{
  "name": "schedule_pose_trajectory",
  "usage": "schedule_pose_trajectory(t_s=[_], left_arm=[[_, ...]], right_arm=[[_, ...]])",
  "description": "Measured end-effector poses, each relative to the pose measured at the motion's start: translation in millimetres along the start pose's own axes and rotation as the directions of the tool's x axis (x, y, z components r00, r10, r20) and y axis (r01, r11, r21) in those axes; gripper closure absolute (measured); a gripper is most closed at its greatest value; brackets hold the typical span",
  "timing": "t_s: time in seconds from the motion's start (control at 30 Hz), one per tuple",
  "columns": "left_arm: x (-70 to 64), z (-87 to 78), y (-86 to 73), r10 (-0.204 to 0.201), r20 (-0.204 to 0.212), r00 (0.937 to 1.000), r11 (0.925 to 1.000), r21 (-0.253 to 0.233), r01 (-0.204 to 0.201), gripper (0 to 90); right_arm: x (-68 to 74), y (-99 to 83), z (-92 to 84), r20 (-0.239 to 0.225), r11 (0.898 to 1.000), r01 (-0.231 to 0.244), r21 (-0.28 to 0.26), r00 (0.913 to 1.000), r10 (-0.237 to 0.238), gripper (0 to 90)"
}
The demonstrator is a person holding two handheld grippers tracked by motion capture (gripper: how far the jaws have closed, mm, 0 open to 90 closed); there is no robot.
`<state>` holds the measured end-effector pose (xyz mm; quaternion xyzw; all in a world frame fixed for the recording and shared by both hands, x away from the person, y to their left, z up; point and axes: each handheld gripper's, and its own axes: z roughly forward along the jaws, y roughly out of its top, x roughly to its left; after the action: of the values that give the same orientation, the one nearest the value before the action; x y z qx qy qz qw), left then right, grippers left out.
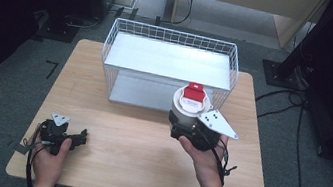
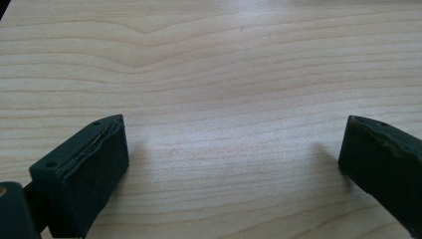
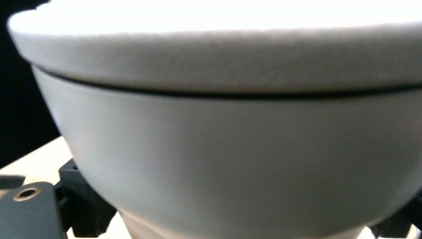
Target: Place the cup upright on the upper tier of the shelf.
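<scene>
A white tub with a white lid and a red tab on top (image 1: 192, 103) is held above the table, just in front of the wire basket (image 1: 169, 63). My right gripper (image 1: 185, 123) is shut on the tub's lower body; in the right gripper view the white tub (image 3: 224, 149) sits between the jaws, very close to the camera. My left gripper (image 1: 77, 138) rests low at the table's front left, open with nothing in it. The left gripper view has its two black fingers (image 2: 84, 174) wide apart over bare wood.
The light wooden table (image 1: 112, 135) has free room in its middle and front. The white wire basket with a flat metal shelf stands at the back centre. Dark stands and cables lie on the grey floor at left and right.
</scene>
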<state>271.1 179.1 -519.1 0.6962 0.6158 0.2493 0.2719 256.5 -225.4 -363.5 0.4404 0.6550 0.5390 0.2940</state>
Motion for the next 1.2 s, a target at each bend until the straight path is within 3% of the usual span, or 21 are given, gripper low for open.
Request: schedule_pose_trajectory(t_s=[0.37,0.67,1.0,1.2], left_arm=[[0.0,0.0,0.0,0.000,0.000,1.0000,1.0000,0.000,0.000,0.0],[-0.2,0.1,0.0,-0.004,0.001,1.0000,1.0000,-0.002,0.004,0.0],[-0.2,0.0,0.0,-0.002,0.001,1.0000,1.0000,0.000,0.002,0.0],[-0.3,0.1,0.0,-0.003,0.001,1.0000,1.0000,-0.001,0.003,0.0]], right_arm=[[-8.0,38.2,18.8,0.022,0.999,0.024,-0.022,0.9995,-0.023,9.7],[-20.1,65.0,34.6,0.053,0.999,0.003,-0.042,0.9986,-0.001,9.7],[-32.2,82.0,54.6,0.095,0.999,0.000,-0.045,0.9954,0.004,9.7],[-33.9,90.1,67.9,0.092,0.999,0.002,-0.049,0.9957,0.003,9.7]])
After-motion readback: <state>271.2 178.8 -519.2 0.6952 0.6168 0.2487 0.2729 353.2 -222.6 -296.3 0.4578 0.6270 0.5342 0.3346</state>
